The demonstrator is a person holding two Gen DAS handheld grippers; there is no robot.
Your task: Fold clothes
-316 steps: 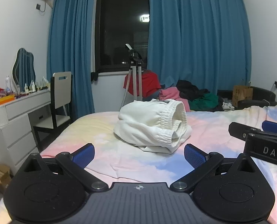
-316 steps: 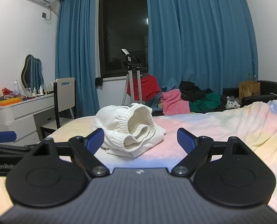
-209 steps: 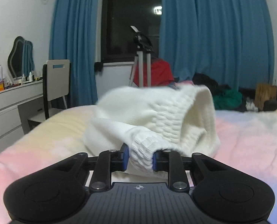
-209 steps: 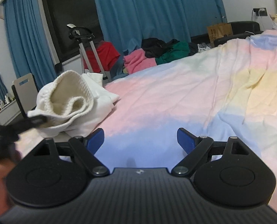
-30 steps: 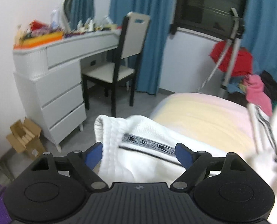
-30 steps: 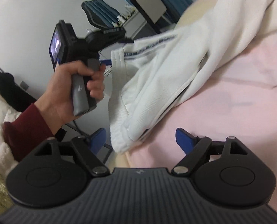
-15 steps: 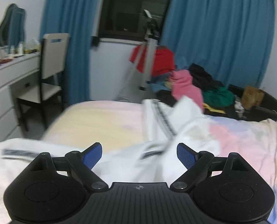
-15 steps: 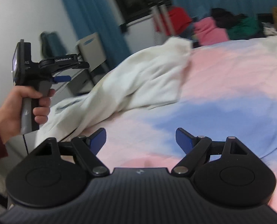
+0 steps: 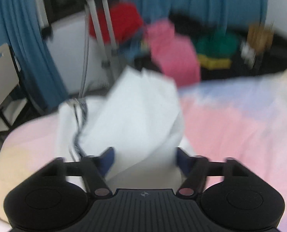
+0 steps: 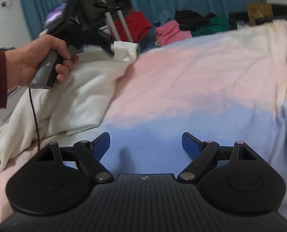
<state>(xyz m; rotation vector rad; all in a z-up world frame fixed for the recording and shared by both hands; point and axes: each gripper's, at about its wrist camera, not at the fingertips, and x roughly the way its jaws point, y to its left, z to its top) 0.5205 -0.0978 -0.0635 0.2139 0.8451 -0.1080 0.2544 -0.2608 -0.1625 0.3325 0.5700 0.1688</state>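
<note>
White garment (image 9: pixel 135 116) sprawled at bed (image 10: pixel 201 73) edge, one end toward far side. Left gripper (image 9: pixel 144 159) closing, cloth between jaws, pads not yet pinching. Right gripper (image 10: pixel 145 142) spread wide over bare sheet, empty. Risk: jaws close on a loose layer only, fabric slips off the edge
</note>
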